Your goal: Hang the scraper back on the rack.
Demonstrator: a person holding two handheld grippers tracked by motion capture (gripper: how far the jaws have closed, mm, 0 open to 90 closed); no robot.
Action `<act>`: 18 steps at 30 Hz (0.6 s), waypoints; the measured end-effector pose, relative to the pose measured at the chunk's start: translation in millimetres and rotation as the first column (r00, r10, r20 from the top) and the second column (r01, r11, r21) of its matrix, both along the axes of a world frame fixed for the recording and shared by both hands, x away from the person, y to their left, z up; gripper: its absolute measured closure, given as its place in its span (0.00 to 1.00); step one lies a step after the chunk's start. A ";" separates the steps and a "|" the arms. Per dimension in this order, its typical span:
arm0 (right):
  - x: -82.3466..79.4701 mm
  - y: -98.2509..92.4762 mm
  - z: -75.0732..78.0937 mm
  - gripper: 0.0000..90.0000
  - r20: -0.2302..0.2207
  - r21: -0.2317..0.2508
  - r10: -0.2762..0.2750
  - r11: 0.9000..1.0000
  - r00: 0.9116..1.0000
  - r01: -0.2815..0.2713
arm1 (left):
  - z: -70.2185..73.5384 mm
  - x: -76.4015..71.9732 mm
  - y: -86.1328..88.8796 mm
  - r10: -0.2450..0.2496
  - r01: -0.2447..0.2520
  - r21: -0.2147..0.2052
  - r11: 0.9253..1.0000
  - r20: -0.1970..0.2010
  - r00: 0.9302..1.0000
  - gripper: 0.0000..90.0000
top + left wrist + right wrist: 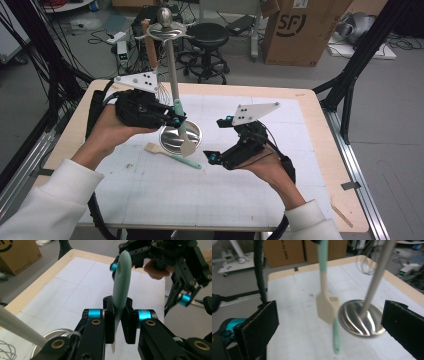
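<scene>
My left gripper [176, 119] [120, 322] is shut on the mint-green handle of a spatula [186, 142] [121, 290]. Its cream blade hangs down in front of the utensil stand's round metal base [170, 139]. In the right gripper view the same spatula [324, 302] dangles between the stand's pole [377, 275] and the table's left side. A second spatula [172, 155] [336, 335] lies flat on the mat beside the base [362, 320]. My right gripper [217, 140] [334, 325] stands open to the right of both spatulas, with nothing touching its pads.
A whisk [162, 92] and a wood-handled utensil [150, 47] hang from the stand's top ring [167, 32]. A white grid mat [280, 170] covers the table. Beyond its far edge are a stool [207, 35] and a cardboard box [300, 30].
</scene>
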State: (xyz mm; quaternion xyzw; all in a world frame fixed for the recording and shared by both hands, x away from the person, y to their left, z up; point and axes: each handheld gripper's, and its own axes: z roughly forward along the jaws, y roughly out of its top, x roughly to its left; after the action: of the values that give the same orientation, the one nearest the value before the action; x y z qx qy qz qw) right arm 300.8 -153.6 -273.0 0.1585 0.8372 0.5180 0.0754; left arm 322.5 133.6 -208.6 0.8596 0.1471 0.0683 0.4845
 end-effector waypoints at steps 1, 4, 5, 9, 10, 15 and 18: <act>-0.1 -4.3 0.0 0.00 0.013 -0.002 -0.008 1.000 1.000 0.008 | 0.7 0.0 2.0 0.001 -0.001 -0.001 1.000 -0.003 1.000 0.92; -2.2 -17.4 -0.7 0.00 0.005 0.009 -0.008 1.000 1.000 0.008 | 4.2 -0.1 7.0 0.007 -0.007 0.006 1.000 -0.002 1.000 0.92; -2.1 -20.2 -1.2 0.00 0.006 0.007 -0.006 1.000 1.000 0.006 | 6.1 0.0 8.4 0.007 -0.007 0.011 1.000 -0.002 1.000 0.92; -3.9 -34.4 -5.5 0.00 -0.002 0.004 -0.025 1.000 1.000 0.025 | 16.9 -2.2 13.1 0.007 -0.007 0.023 1.000 0.017 1.000 0.92; -4.3 -38.5 -6.4 0.00 0.002 0.002 -0.033 0.999 0.999 0.033 | 20.1 -2.6 14.7 0.007 -0.007 0.031 0.999 0.021 1.000 0.92; -6.3 -61.0 -9.9 0.00 -0.004 0.013 -0.062 0.998 0.998 0.062 | 32.9 0.1 26.1 0.007 -0.007 0.034 0.999 0.024 1.000 0.92; -7.4 -74.0 -11.5 0.00 -0.004 0.017 -0.075 0.997 0.997 0.075 | 38.3 2.2 30.5 -0.007 0.005 0.048 0.999 0.030 1.000 0.92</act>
State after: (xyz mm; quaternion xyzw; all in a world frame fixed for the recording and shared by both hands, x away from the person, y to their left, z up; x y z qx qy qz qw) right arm 293.3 -227.5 -284.5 0.1914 0.8264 0.5215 0.0919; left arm 324.7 164.1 -170.3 0.8704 0.1356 0.0833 0.4659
